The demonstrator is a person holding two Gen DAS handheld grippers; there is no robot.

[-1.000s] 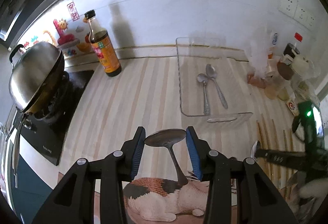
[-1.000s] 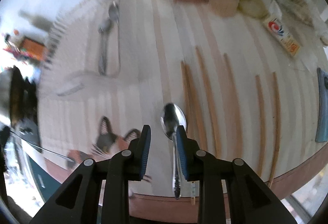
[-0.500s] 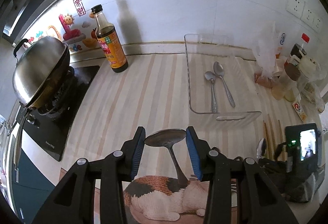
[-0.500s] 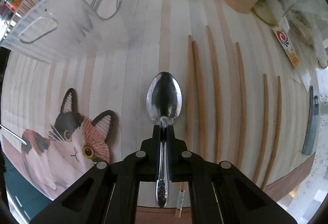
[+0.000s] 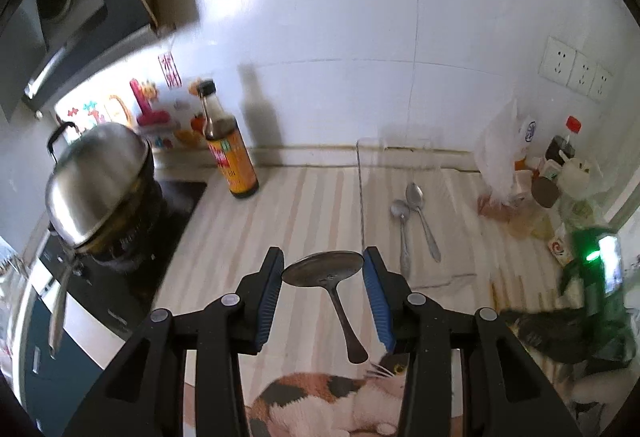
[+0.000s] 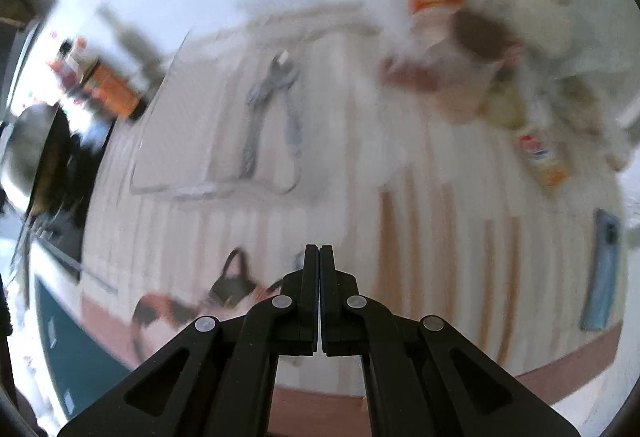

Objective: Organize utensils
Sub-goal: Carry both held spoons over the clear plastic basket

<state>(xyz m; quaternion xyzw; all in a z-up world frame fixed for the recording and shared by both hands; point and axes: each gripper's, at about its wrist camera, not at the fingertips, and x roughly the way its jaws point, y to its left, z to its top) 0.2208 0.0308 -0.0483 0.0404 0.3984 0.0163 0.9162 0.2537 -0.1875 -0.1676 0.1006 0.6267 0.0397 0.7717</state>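
Left wrist view, left to right: pot (image 5: 96,173) and bottle (image 5: 232,161) far left, well apart from the work; left gripper (image 5: 323,262) jaws narrow, pinching a spoon (image 5: 322,270) across the rims of its bowl, handle hanging down toward the cat mat (image 5: 312,393), clear of the tabletop (image 5: 304,205); the grip is only on thin, slick rims, so the spoon could pivot or slide out, likely if swung fast; the dangling handle could clip the near wall of the tray (image 5: 360,197) on the way in and knock the two spoons (image 5: 404,225) lying there.

Right wrist view, heavy blur: right gripper (image 6: 320,249) jaws fully together, no spoon seen poking past them; can't tell if anything is held; an empty pinch would mean a wasted trip; chopsticks (image 6: 390,237) lie loose on the tabletop right of the jaws, not yet sorted, easy to roll if brushed.
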